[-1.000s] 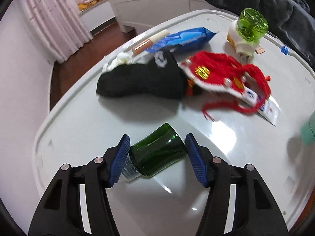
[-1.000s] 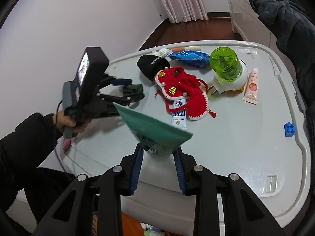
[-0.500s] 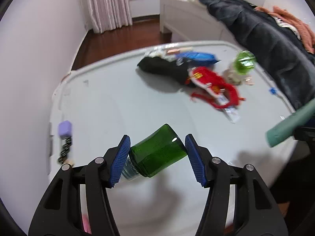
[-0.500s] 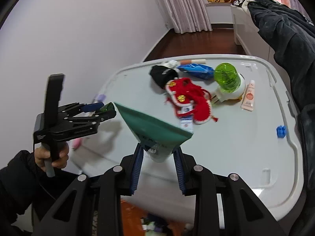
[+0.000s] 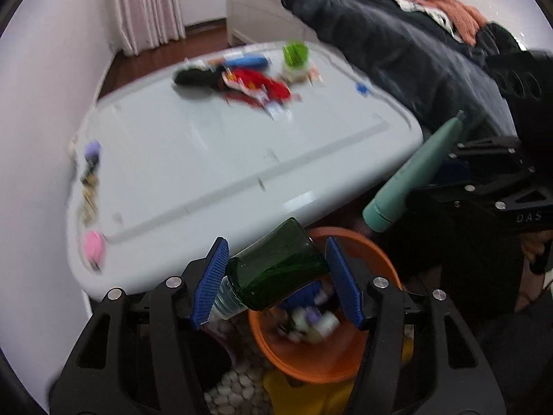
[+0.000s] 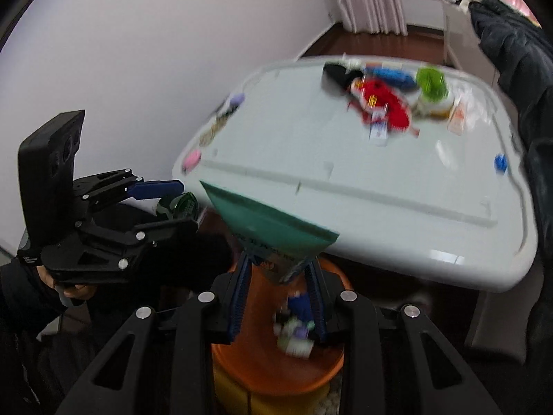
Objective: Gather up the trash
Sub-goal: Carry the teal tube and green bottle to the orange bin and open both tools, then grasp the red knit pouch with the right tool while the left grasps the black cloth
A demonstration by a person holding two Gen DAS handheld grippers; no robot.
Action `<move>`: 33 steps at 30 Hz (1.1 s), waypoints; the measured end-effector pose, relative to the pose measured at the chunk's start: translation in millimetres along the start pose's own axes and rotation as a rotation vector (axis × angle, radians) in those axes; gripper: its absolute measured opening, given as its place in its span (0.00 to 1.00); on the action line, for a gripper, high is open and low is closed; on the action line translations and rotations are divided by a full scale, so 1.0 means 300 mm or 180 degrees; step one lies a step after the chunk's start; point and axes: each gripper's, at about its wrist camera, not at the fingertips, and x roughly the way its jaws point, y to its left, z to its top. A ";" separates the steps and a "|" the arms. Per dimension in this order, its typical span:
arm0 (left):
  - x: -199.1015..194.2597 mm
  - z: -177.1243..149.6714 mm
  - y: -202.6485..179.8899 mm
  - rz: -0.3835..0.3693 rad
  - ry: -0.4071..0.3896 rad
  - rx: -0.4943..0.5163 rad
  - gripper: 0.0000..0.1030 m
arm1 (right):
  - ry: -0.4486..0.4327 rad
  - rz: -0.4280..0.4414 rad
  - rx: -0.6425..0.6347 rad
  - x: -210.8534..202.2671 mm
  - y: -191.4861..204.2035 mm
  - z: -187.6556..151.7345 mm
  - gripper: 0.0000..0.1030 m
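My left gripper (image 5: 276,276) is shut on a dark green glass bottle (image 5: 276,266), held tilted off the table's near edge above an orange bin (image 5: 311,356). The bin holds several small scraps. My right gripper (image 6: 278,294) is shut on a teal squeeze tube (image 6: 269,221), its flat end up, also above the orange bin (image 6: 276,370). The tube shows in the left wrist view (image 5: 411,176), and the bottle and left gripper show in the right wrist view (image 6: 179,204).
The white table (image 5: 207,159) carries a black sock (image 5: 197,77), red knitted item (image 5: 262,86), blue packet (image 5: 247,60), green-topped device (image 5: 295,57), small blue brick (image 5: 361,87), and pink and purple bits at its left edge. A dark-covered bed (image 5: 397,45) stands right.
Both grippers have drawn back from the table and dropped below its edge. The orange bin has come into view under them. Both still hold their items.
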 end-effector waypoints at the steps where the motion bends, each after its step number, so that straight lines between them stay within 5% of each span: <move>1: 0.016 -0.021 -0.006 0.0002 0.0045 0.0001 0.72 | 0.0090 -0.0038 -0.0026 0.031 0.002 -0.025 0.40; 2: 0.052 -0.052 -0.005 0.0039 0.0120 -0.0050 0.83 | 0.0151 -0.0065 -0.0044 0.056 0.002 -0.043 0.49; 3: 0.073 -0.072 0.002 -0.0003 0.0183 -0.0095 0.83 | 0.0205 -0.0109 -0.0059 0.085 -0.002 -0.061 0.55; 6: 0.130 -0.109 0.036 -0.0179 0.0402 -0.0318 0.83 | 0.0279 -0.0162 -0.0009 0.109 -0.022 -0.073 0.55; 9: 0.113 -0.095 0.055 -0.0159 0.0316 -0.0355 0.83 | 0.0112 -0.0212 0.0055 0.056 -0.060 -0.031 0.55; 16: 0.091 0.086 0.100 0.0134 -0.0040 -0.0329 0.83 | -0.0290 -0.0626 -0.0001 0.047 -0.227 0.280 0.55; 22: 0.147 0.225 0.182 0.0296 -0.0131 -0.0538 0.83 | -0.0290 -0.0835 -0.0266 0.279 -0.343 0.629 0.59; 30: 0.200 0.263 0.273 0.0315 -0.0122 -0.0754 0.83 | -0.0082 -0.1332 -0.0636 0.572 -0.390 0.823 0.78; 32: 0.209 0.262 0.281 0.0326 -0.0102 -0.0775 0.83 | 0.0016 -0.1534 -0.0818 0.615 -0.376 0.820 0.67; 33: 0.214 0.260 0.285 0.0318 -0.0091 -0.0790 0.83 | 0.0097 -0.1522 -0.0852 0.630 -0.371 0.813 0.33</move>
